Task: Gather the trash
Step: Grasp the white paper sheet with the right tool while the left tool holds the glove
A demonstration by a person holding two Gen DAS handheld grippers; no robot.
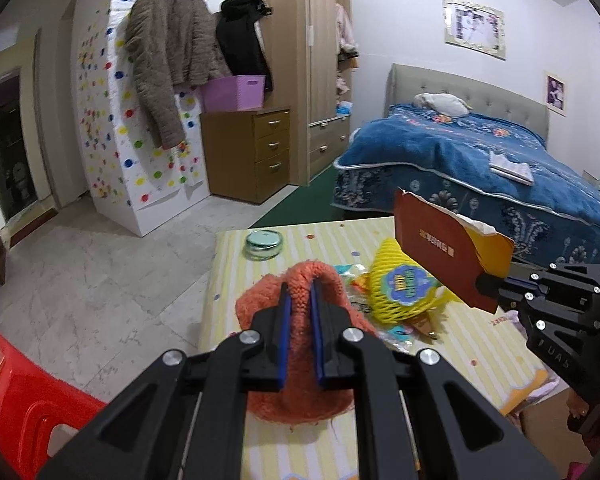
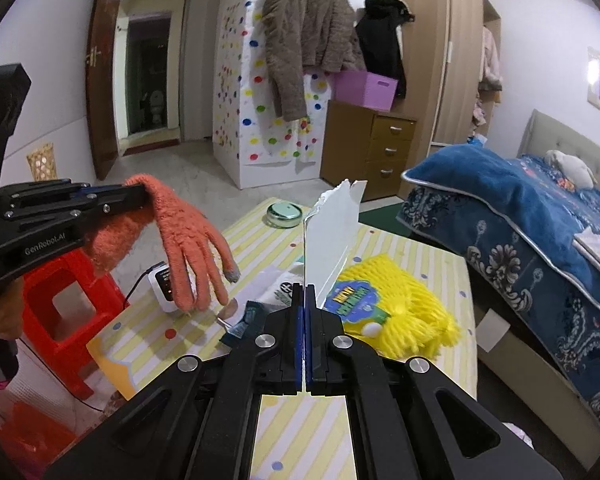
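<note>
Your left gripper (image 1: 300, 292) is clamped on an orange fuzzy glove (image 2: 188, 236), which hangs fingers-down above the striped table (image 2: 420, 252). Your right gripper (image 2: 304, 292) is closed tight on a torn red and yellow envelope (image 1: 452, 248), held upright clear of the surface. Below it, a yellow foam net sleeve (image 2: 404, 300) and loose wrappers (image 2: 244, 320) lie on the table, a round tin (image 2: 284, 214) near the far edge.
</note>
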